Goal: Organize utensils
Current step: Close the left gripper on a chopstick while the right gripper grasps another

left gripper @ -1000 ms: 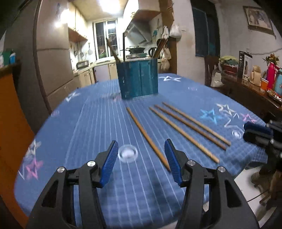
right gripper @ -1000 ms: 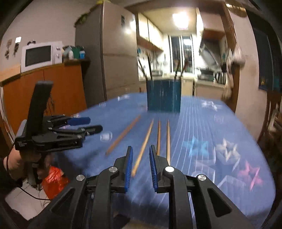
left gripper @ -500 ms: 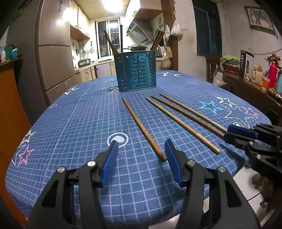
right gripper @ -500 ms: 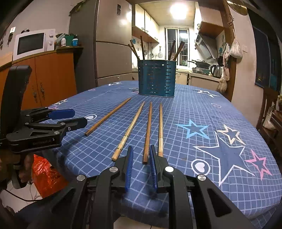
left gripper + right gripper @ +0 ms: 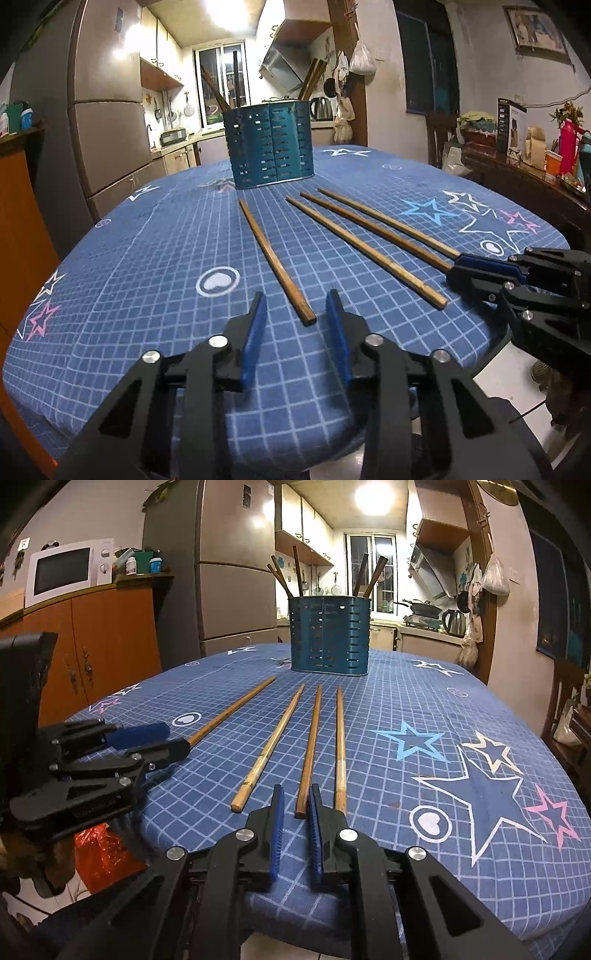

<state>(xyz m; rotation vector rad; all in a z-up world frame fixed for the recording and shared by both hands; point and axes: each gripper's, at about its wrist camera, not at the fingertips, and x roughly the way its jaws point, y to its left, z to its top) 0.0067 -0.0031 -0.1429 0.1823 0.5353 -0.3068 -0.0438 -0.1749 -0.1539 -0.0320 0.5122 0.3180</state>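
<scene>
Several wooden chopsticks lie side by side on a blue star-patterned tablecloth. A teal slotted utensil holder stands behind them with several chopsticks upright in it; it also shows in the right wrist view. My left gripper is open, its fingers on either side of the near end of the leftmost chopstick. My right gripper is open by a narrow gap, with the near end of the third chopstick at its tips. Neither holds anything.
A fridge and orange cabinet with a microwave stand left of the table. A sideboard with boxes and bottles stands to the right. The table's near edge runs just below both grippers.
Both grippers have moved forward and down toward the near ends of the chopsticks. The left gripper's jaws have narrowed somewhat. The chopsticks have not moved.
</scene>
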